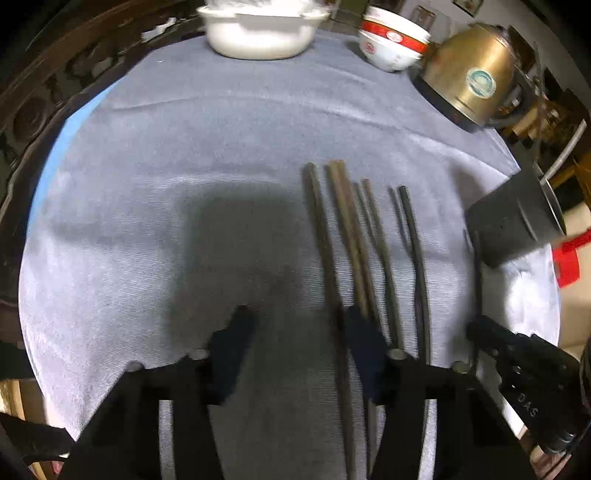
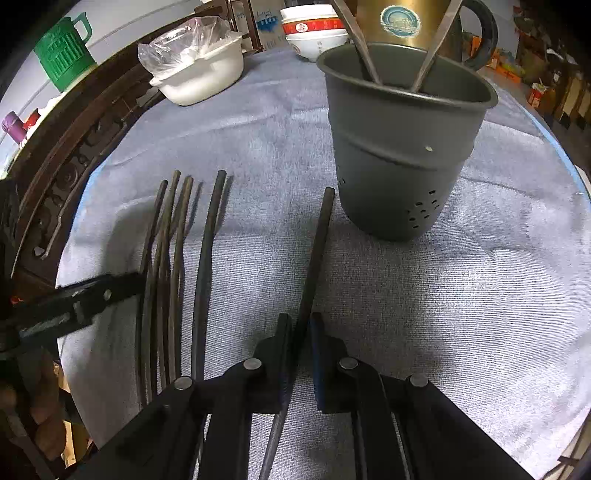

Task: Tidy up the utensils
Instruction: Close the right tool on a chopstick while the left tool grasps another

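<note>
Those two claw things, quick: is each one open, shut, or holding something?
Left gripper: open, gripping nothing; the chopsticks lie by its right finger.
Right gripper: shut on a single dark chopstick.

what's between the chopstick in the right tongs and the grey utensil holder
Nothing visible. The right tongs are shut on a single dark chopstick, whose far tip points toward the grey utensil holder. Only bare blue-grey cloth lies between them. The other chopsticks lie off to the left, out of the way.

White lidded dish (image 1: 258, 33) by stacked red-banded bowls (image 1: 393, 40), brass kettle (image 1: 476, 74); green mug (image 2: 64, 50) beyond grey cloth (image 1: 221, 147)
</note>
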Demonstrator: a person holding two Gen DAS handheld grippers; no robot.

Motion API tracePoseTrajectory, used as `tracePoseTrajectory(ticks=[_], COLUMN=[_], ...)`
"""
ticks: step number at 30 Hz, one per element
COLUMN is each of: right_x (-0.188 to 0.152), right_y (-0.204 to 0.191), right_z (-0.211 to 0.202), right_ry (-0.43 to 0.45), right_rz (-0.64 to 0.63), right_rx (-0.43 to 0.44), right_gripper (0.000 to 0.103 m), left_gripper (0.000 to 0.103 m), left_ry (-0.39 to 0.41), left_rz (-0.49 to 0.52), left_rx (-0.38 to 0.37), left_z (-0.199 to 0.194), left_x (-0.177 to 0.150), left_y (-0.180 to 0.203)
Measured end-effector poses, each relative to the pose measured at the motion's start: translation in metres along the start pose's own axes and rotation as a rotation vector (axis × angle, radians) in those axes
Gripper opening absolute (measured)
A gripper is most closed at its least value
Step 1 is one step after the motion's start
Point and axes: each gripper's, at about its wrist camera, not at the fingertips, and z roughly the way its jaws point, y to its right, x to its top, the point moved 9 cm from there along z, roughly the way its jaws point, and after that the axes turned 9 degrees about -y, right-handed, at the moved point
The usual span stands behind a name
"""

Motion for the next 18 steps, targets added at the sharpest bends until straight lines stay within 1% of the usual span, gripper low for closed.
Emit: tracePoseTrajectory(ticks=[1,2,4,6,10,11,13,14,15,16,17,18], right_x=[-0.002,-0.004,-0.006,-0.008,-0.021,-0.026,-0.031,-0.031,-0.029,-0.026,-0.022,-0.015], right_y=[0.001,0.004,0.005,0.005,0.005,0.005,0.005,0.005,0.006,0.007,0.008,0.011], right_z=[-0.001,-0.002,-0.004,-0.004,-0.007,-0.008,-0.009,-0.009,-0.009,-0.008,-0.007,-0.007], right_ry=[0.002,0.003,0.001,-0.01,-0.073,-0.094,-0.123,-0.132,-0.146,-0.162,-0.167,-0.162], right_rz=[0.0,-0.001,-0.004,-0.015,-0.07,-0.083,-0.095,-0.089,-0.077,-0.07,-0.066,-0.057], right_rx=[0.006,0.01,0.013,0.012,0.005,0.004,0.006,0.021,0.03,0.035,0.033,0.016], right_gripper=[0.012,0.012,0.012,0.012,0.012,0.012,0.012,0.015,0.015,0.015,0.017,0.021], left_gripper=[0.02,0.009,0.006,0.005,0.005,0.005,0.005,0.009,0.012,0.025,0.035,0.037], left_ry=[-0.005,-0.016,-0.029,-0.054,-0.111,-0.124,-0.141,-0.152,-0.163,-0.176,-0.174,-0.156], left_rz=[0.006,0.013,0.043,0.098,0.216,0.225,0.214,0.199,0.19,0.181,0.171,0.154], left_rx=[0.022,0.032,0.04,0.033,0.053,0.054,0.032,0.015,0.003,-0.009,-0.011,-0.009], left_z=[0.0,0.001,0.0,-0.001,-0.008,-0.009,-0.012,-0.012,-0.013,-0.014,-0.015,-0.019], left_x=[0.0,-0.001,-0.002,-0.007,-0.029,-0.034,-0.039,-0.038,-0.037,-0.033,-0.029,-0.021], left_y=[-0.001,-0.001,0.0,0.001,-0.005,-0.008,-0.011,-0.012,-0.012,-0.011,-0.013,-0.013])
